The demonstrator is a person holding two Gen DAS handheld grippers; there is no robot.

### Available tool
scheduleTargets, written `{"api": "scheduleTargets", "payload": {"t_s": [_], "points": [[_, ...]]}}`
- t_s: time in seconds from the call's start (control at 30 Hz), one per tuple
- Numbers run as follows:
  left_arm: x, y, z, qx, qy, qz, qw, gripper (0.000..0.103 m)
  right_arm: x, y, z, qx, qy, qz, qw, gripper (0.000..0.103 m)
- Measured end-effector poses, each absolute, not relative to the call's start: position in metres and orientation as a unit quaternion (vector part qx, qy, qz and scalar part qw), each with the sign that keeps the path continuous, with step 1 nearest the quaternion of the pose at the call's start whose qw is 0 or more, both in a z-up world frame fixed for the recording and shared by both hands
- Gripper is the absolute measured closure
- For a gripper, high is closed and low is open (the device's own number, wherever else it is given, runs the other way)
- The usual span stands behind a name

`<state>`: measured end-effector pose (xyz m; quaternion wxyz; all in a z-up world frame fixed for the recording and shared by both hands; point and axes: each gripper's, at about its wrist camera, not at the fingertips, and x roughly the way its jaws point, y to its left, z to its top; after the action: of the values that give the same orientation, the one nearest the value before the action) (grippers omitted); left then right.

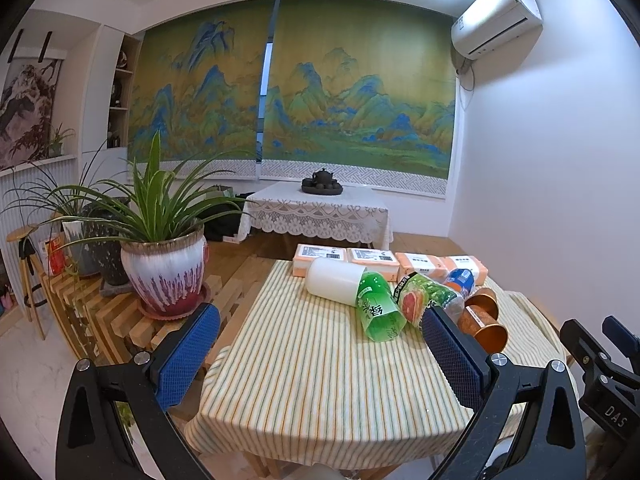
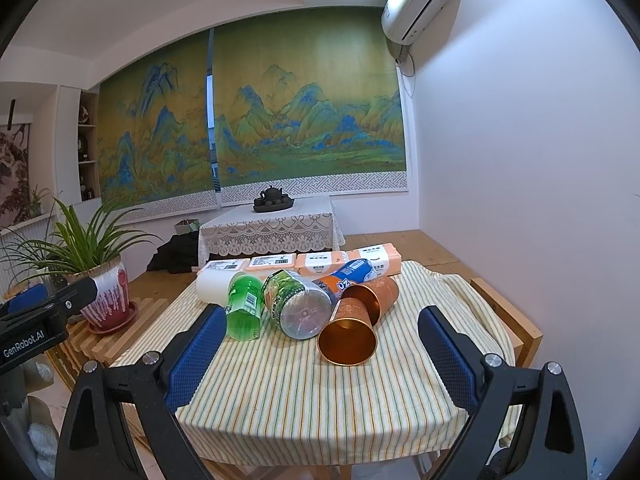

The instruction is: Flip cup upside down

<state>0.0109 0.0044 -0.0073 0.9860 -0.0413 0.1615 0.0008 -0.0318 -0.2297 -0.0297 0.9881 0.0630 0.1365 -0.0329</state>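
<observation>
Two copper cups lie on their sides on the striped tablecloth (image 2: pixel 300 392). The nearer cup (image 2: pixel 347 334) has its open mouth toward me; the second cup (image 2: pixel 376 294) lies behind it. Both also show in the left wrist view, nearer cup (image 1: pixel 486 328) and second cup (image 1: pixel 482 301). My right gripper (image 2: pixel 322 320) is open and empty, held short of the nearer cup. My left gripper (image 1: pixel 320 320) is open and empty over the table's left part, its right finger (image 1: pixel 452 356) beside the cups.
A white cup (image 2: pixel 212 286), a green bottle (image 2: pixel 244 308), a clear bottle (image 2: pixel 298 306) and an orange-blue bottle (image 2: pixel 348 276) lie on the table beside the cups. Tissue packs (image 2: pixel 304 262) line the far edge. A potted plant (image 1: pixel 164 268) stands on a slatted bench left.
</observation>
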Motion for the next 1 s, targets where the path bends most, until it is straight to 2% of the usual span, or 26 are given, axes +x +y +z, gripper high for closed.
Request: {"api": "scheduleTargets", "payload": {"t_s": [1.0], "points": [[0.0153, 0.0018, -0.0088, -0.041, 0.166, 0.000, 0.985, 0.001, -0.0307, -0.2262, -0.0321, 0.062, 0.138, -0.033, 0.988, 0.008]]}}
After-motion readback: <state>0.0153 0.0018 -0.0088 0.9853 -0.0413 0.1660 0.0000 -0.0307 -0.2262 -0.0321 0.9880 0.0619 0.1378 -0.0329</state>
